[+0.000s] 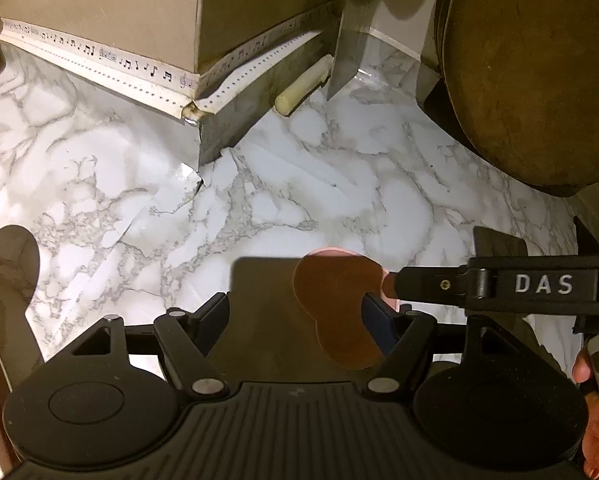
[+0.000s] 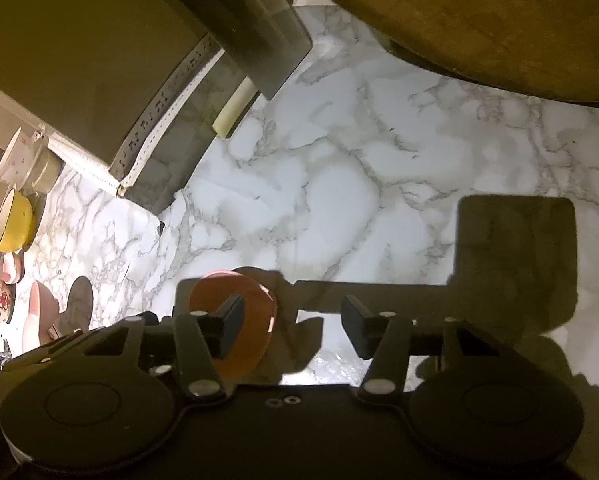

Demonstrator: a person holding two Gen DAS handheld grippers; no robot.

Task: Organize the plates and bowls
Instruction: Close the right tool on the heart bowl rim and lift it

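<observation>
Hovering spread fingers [image 2: 231,322] over countertop [image 2: 339,168]

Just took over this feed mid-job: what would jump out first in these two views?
The white marble counter fills both views, brightly lit. A big round brown wooden board leans upright at the far right. A pink dish lies on the counter just under the open right gripper, while more dishes, a yellow bowl among them, crowd the right view's left edge.
</observation>
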